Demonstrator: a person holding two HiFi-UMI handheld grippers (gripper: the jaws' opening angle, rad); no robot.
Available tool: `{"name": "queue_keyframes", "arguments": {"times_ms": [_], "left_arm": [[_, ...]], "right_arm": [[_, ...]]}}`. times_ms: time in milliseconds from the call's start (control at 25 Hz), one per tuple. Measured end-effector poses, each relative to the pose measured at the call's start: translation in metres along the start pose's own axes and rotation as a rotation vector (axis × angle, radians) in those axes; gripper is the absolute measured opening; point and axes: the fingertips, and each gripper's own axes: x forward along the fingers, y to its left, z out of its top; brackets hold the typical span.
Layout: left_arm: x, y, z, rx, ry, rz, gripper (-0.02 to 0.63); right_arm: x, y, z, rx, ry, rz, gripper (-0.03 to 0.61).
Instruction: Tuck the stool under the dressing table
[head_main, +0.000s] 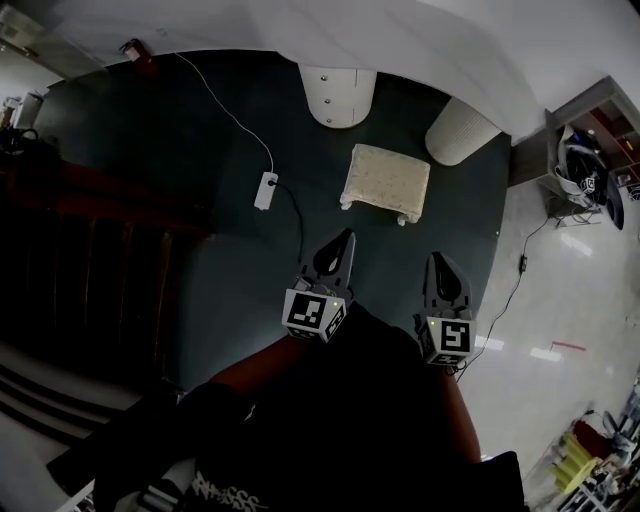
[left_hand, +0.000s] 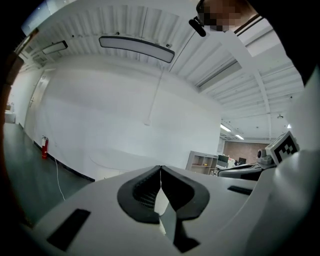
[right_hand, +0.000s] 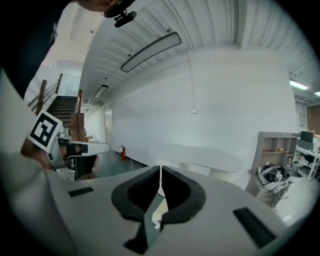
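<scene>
Short of the stool (head_main: 387, 180), my left gripper (head_main: 341, 245) and right gripper (head_main: 440, 265) hover empty, fingers pressed together; next, I'd push it under the dressing table (head_main: 338, 95).

The left gripper (head_main: 345, 240) and the right gripper (head_main: 438, 260) were pale grey shells tapering to a narrow tip. Each had a dark teardrop-shaped recess on top and a cube (head_main: 314, 314) at the rear, faced with black-and-white square markers. In the gripper views, black pads (left_hand: 142, 192) (ribbed on their inner faces) lined the jaws, with dark rectangular slots (left_hand: 67, 229) set into the grey housing on either side. The person wore a dark garment (head_main: 350, 420) with white lettering low on it.
</scene>
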Motion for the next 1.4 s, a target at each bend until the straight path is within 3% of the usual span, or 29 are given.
{"name": "queue_keyframes", "arguments": {"times_ms": [200,600,1000,1280,1400], "left_arm": [[0.027,0.037,0.011,0.02,0.001,-0.024,0.015],[0.051,0.063,0.001,0.043,0.037,-0.031,0.015],[0.089,0.064,-0.026,0.071,0.133,-0.054,0.017],[0.134,0.077,-0.059,0.122,0.223,0.006,0.017],[0.157,0.084,-0.067,0.092,0.235,0.012,0.017]], "right_arm": [[0.032,-0.018,0.012,0.056,-0.034,-0.08,0.04],[0.062,-0.044,0.004,0.136,0.002,-0.133,0.04],[0.094,-0.081,-0.021,0.206,0.009,-0.119,0.04],[0.119,-0.109,-0.051,0.249,0.072,-0.096,0.04],[0.139,-0.125,-0.061,0.24,0.085,-0.086,0.04]]}}
